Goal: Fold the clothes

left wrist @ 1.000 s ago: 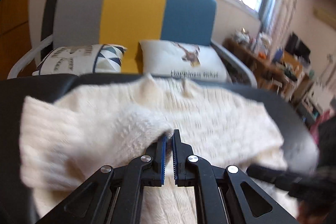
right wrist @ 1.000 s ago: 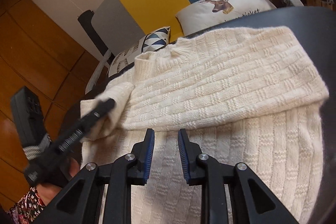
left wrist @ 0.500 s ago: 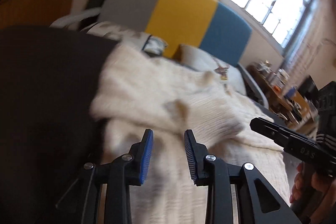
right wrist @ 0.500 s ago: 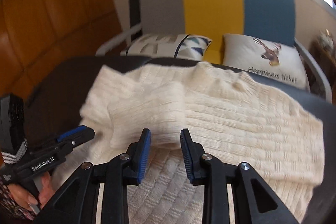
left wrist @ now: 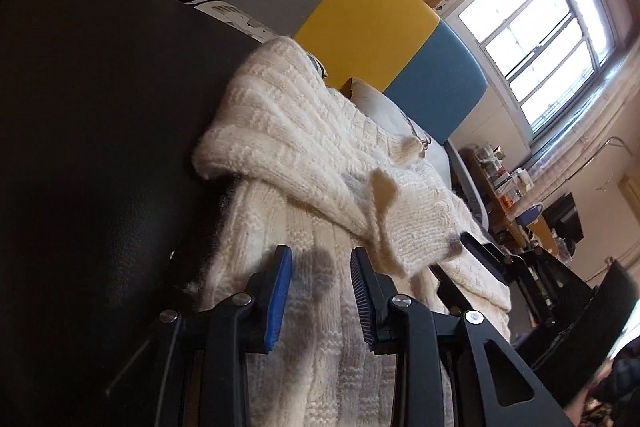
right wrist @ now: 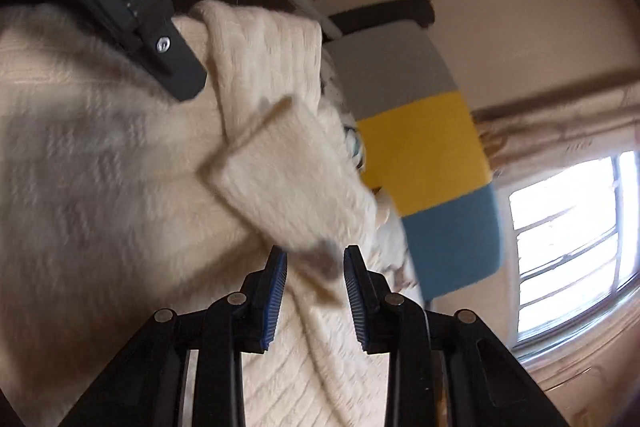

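My left gripper and right gripper both gape over the sweater; the striped chair stands upper centre.

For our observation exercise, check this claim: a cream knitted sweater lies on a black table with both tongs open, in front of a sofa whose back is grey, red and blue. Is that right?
One detail is wrong. The left wrist view shows the sofa back with a yellow middle panel, not red. The rest holds: the cream knitted sweater lies on the black table, and the left tongs and right tongs are both open.
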A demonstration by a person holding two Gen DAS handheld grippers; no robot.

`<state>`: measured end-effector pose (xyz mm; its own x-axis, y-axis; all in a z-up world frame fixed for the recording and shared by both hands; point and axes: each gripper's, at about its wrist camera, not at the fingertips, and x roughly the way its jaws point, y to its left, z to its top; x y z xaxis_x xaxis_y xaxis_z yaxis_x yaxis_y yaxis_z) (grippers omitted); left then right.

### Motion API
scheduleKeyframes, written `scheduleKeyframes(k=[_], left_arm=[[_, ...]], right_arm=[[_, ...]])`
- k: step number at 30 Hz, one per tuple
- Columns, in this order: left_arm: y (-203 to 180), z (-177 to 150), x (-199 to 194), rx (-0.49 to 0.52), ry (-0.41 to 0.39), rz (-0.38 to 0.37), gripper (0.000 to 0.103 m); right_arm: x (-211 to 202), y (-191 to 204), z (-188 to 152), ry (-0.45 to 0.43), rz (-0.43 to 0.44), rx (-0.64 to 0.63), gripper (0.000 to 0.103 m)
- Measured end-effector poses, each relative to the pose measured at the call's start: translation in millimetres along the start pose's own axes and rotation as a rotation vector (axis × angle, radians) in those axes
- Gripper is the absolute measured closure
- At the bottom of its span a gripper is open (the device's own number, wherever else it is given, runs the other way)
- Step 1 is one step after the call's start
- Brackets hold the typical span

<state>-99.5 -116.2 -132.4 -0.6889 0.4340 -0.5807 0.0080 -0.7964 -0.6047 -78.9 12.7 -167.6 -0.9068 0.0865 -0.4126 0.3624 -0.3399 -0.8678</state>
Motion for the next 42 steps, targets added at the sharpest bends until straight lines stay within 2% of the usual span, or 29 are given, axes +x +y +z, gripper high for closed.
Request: scheduleKeyframes(k=[3, 5, 7, 8, 9, 12, 15, 18, 21, 24, 26, 29, 31, 32, 34, 35, 38, 42], left_arm=[[4, 0, -2, -0.029, -0.008, -0.016, 0.072], [10, 0, -3, -0.064, -0.008, -0.048, 0.072], [12, -1, -5, -0.075, -0.015, -0.057, 0.072], [13, -2, -6, -0.080, -0.019, -0.061, 0.072], [13, -2, -7, -0.079, -0.019, -0.061, 0.072], [13, -3, -8, -0.076, -0.019, -0.056, 0.072], [-3, 1, -5, -0.008, 0.014, -0.001, 0.072], [-32, 8, -8, 0.111, 0.018, 0.002, 0.071], [-53, 16, -2, 0.215, 0.020, 0.032, 0.062], [-51, 18, 16, 0.285, 0.080, 0.132, 0.062], [-43, 15, 19, 0.283, 0.093, 0.132, 0.062], [-32, 9, 15, 0.268, 0.071, 0.117, 0.062], [-31, 11, 13, 0.251, 0.068, 0.109, 0.062], [-30, 12, 12, 0.244, 0.070, 0.103, 0.062], [-33, 16, 10, 0.224, 0.076, 0.079, 0.062], [-35, 18, 10, 0.214, 0.080, 0.066, 0.062], [-52, 26, 14, 0.201, 0.087, 0.005, 0.062], [-65, 34, 28, 0.321, 0.089, 0.033, 0.061]], right_arm=[[3, 0, 11, -0.034, 0.017, 0.012, 0.074], [5, -1, 14, -0.044, 0.067, 0.025, 0.076], [4, -9, 15, -0.058, 0.118, 0.078, 0.084], [4, -18, 16, -0.064, 0.157, 0.140, 0.097], [5, -32, 15, -0.063, 0.212, 0.230, 0.097], [10, -86, -5, -0.066, 0.306, 0.562, 0.096], [18, -140, -48, -0.050, 0.351, 0.884, 0.096], [33, -176, -95, 0.002, 0.403, 1.158, 0.096], [54, -188, -145, 0.093, 0.461, 1.398, 0.096], [74, -172, -180, 0.181, 0.573, 1.544, 0.096], [78, -159, -195, 0.199, 0.642, 1.620, 0.093], [80, -151, -212, 0.148, 0.704, 1.731, 0.075], [87, -149, -216, 0.134, 0.727, 1.787, 0.075], [91, -148, -216, 0.154, 0.736, 1.795, 0.075], [95, -152, -214, 0.167, 0.738, 1.803, 0.090], [95, -157, -211, 0.159, 0.733, 1.806, 0.095], [87, -190, -188, 0.072, 0.721, 1.798, 0.096], [68, -249, -143, -0.083, 0.730, 1.768, 0.096]])
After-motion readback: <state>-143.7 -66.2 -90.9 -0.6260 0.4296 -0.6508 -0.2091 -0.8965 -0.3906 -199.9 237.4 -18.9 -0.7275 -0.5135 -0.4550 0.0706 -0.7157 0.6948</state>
